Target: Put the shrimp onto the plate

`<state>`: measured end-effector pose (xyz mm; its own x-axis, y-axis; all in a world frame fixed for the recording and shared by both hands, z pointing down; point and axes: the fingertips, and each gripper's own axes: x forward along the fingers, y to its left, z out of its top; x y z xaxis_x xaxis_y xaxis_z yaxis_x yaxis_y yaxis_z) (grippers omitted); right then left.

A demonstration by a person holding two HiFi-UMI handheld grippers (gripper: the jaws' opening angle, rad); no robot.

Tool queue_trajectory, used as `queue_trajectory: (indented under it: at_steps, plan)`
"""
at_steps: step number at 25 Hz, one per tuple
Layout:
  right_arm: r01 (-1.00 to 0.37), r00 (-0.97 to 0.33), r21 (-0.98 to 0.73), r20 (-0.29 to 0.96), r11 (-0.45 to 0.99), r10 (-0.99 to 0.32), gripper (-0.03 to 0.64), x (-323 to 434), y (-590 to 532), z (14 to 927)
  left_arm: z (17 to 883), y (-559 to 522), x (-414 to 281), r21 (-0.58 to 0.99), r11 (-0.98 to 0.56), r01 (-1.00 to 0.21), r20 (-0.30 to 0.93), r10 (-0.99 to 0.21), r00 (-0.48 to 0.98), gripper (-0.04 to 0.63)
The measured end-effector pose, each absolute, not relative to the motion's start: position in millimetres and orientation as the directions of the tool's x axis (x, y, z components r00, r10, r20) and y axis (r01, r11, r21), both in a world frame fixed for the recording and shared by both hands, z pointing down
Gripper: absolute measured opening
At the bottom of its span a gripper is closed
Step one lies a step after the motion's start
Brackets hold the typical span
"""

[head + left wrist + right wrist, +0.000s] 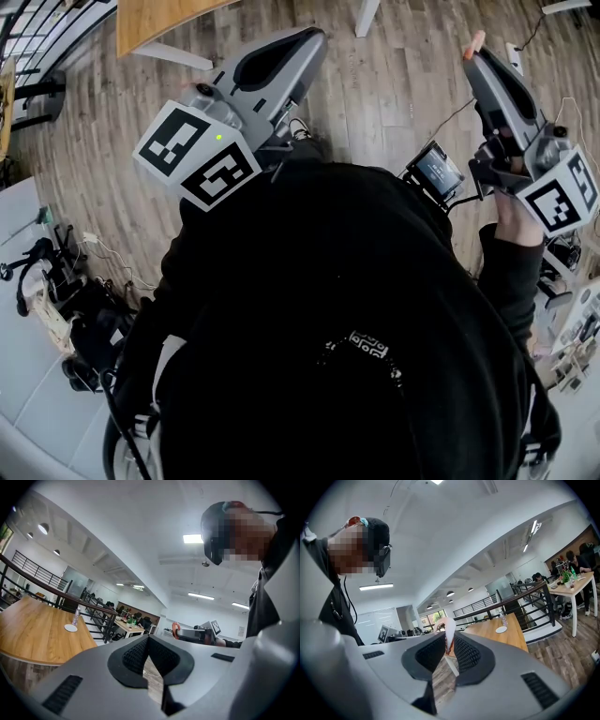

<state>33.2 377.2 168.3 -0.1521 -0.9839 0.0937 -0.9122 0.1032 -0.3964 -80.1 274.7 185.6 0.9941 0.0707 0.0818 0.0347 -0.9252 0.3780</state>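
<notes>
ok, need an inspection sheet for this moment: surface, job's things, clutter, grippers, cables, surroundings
surface: wooden table, off ahead of both grippers.
job's things: shrimp pinched in the right gripper; white plate on the table, apart from the shrimp.
clutter: one bottle beside the plate.
grippers: left gripper fingers together, nothing between them; right gripper shut on the shrimp; both held about level in the air.
cables: thin cable across the floor.
surroundings: wood floor, dark railing, far table with people seated.
</notes>
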Motion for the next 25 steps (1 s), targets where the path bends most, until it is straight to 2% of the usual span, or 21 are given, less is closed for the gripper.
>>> queue_trajectory:
  at_steps: [14,25]
  plan:
    - [-0.92,-0.155,-0.381,0.145,0.089,-0.977,0.063,23.0,235.7,166.3,196.3,149.9,-77.9,0.42,-0.903,0.089,0.049,0.12,0.992,0.003]
    - [-0.925,-0.196,-0.36,0.183,0.12,-0.963,0.063,-4.5,150.1,166.5,201.5,79.2,-109.7,0.435,-0.897,0.077,-0.007,0.082,0.997,0.003]
